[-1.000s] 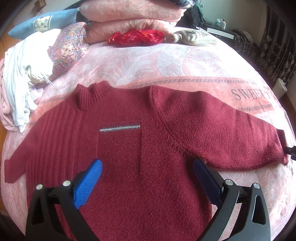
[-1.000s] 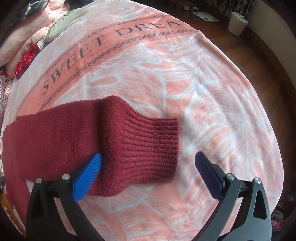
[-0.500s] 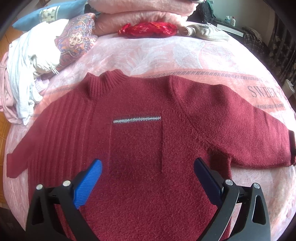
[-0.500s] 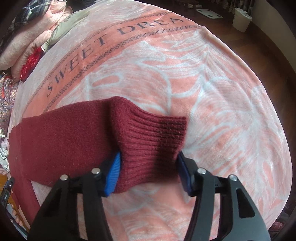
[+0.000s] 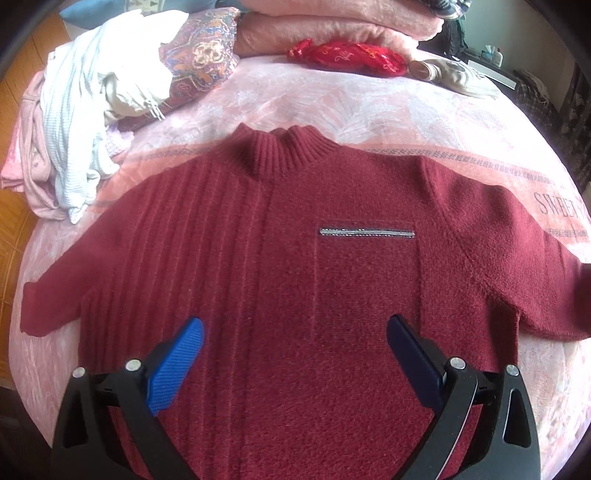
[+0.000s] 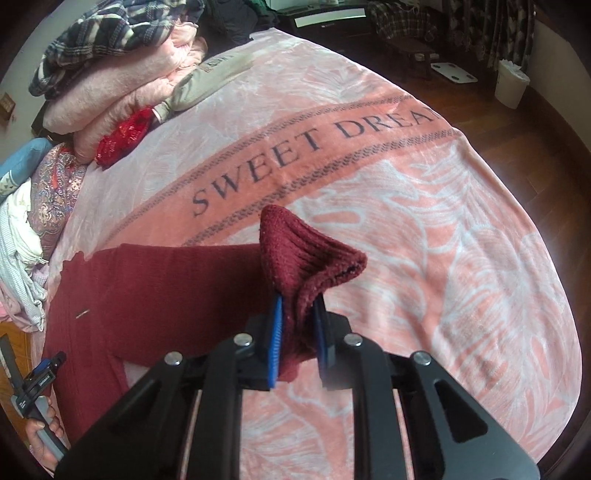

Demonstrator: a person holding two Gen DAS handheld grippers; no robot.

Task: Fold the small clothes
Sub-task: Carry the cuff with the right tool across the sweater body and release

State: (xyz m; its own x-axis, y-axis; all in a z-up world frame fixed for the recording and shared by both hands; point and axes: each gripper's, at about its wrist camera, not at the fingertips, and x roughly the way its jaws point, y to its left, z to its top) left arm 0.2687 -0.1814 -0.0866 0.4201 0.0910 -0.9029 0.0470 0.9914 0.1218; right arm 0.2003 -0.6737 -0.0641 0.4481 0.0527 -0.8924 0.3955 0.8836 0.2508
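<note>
A dark red knit sweater [image 5: 288, 258] lies flat, front up, on the pink blanket [image 5: 369, 110], collar toward the far side, both sleeves spread out. My left gripper [image 5: 295, 343] is open and empty, hovering over the sweater's lower body. My right gripper [image 6: 297, 314] is shut on the ribbed cuff [image 6: 306, 254] of the sweater's right sleeve and holds it lifted off the blanket [image 6: 424, 240]. The rest of the sleeve [image 6: 166, 280] still lies on the bed.
A heap of white and pink clothes [image 5: 74, 110] and a patterned pillow [image 5: 199, 62] sit at the far left. Folded pink blankets [image 5: 332, 22], a red bundle [image 5: 347, 57] and a beige garment [image 5: 454, 74] line the back. Wooden floor and a white bin [image 6: 511, 83] lie beyond the bed edge.
My right gripper closed on the sleeve cuff and lifted it off the blanket. My left gripper stayed open and shifted left over the sweater's body.
</note>
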